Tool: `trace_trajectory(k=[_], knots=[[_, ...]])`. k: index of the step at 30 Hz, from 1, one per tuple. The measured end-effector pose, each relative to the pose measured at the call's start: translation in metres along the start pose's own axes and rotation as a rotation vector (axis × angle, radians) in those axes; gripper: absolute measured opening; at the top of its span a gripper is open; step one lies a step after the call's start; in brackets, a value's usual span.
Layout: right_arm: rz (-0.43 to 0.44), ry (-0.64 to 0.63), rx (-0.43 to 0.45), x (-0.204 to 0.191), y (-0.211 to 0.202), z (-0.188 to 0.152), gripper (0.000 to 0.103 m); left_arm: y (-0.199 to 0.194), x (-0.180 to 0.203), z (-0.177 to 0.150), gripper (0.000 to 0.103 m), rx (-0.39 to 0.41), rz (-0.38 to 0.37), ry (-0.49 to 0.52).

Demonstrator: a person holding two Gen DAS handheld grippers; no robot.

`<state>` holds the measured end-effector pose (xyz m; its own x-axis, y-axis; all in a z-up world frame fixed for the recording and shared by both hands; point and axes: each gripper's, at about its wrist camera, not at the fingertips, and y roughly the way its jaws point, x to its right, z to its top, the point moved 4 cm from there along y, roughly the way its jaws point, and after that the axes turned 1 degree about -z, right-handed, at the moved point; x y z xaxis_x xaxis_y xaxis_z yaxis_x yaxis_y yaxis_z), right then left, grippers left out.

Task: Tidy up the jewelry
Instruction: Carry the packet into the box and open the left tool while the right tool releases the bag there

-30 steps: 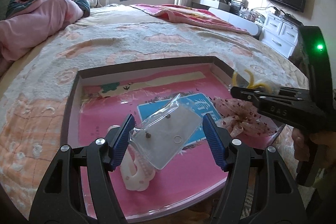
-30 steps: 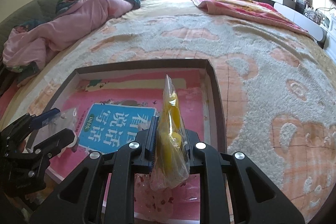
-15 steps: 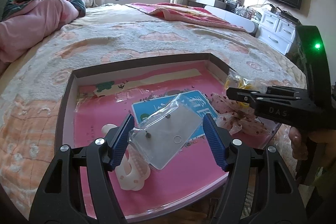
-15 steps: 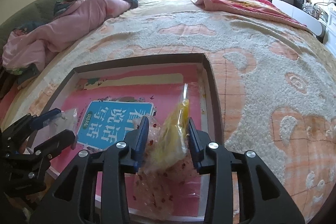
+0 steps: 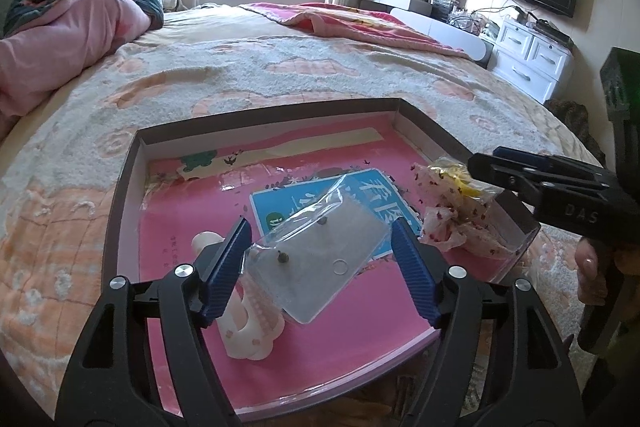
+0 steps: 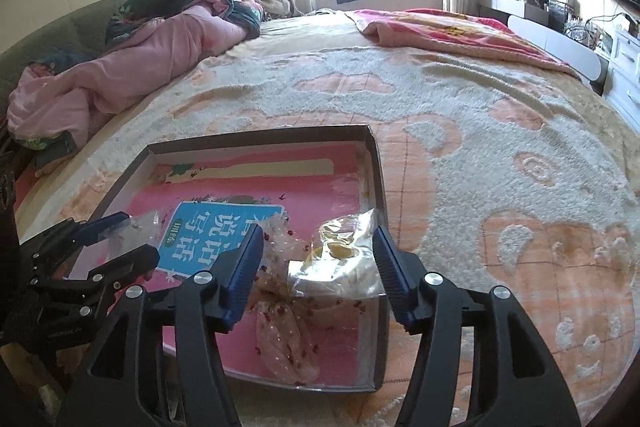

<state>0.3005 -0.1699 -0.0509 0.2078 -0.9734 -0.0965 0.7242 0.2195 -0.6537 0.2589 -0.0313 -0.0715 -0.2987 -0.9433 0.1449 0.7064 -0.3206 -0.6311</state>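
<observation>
A shallow dark-rimmed tray (image 5: 260,117) (image 6: 256,139) with a pink floor lies on the bed. My left gripper (image 5: 320,259) (image 6: 120,241) hovers over its near side. A clear bag (image 5: 320,259) with small earrings and a ring spans pad to pad, tilted and lifted. The left jaws are opening, and the bag's edges still touch both pads. My right gripper (image 6: 318,259) (image 5: 484,165) is opening over the tray's right corner. A clear bag with yellow pieces (image 6: 340,251) (image 5: 460,179) lies loose between its pads, on a speckled sheer pouch (image 6: 280,339) (image 5: 444,227).
A white plastic piece (image 5: 248,335) lies in the tray under the left gripper. The tray sits on a peach-and-white blanket (image 6: 460,107). A pink quilt (image 6: 152,67) is heaped at far left. White drawers (image 5: 528,59) and a TV stand at right. A hand (image 5: 588,267) grips the right tool.
The right gripper opened and let go of the yellow bag, which dropped flat onto the speckled pouch in the tray's corner. The left gripper stayed put, its pads slightly wider apart.
</observation>
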Motion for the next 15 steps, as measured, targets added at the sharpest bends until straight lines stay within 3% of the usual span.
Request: trace_trajectory(k=[15], knots=[[-0.013, 0.041, 0.022, 0.012, -0.016, -0.01, 0.069, -0.01, -0.007, 0.0, 0.079, 0.01, 0.025, -0.035]])
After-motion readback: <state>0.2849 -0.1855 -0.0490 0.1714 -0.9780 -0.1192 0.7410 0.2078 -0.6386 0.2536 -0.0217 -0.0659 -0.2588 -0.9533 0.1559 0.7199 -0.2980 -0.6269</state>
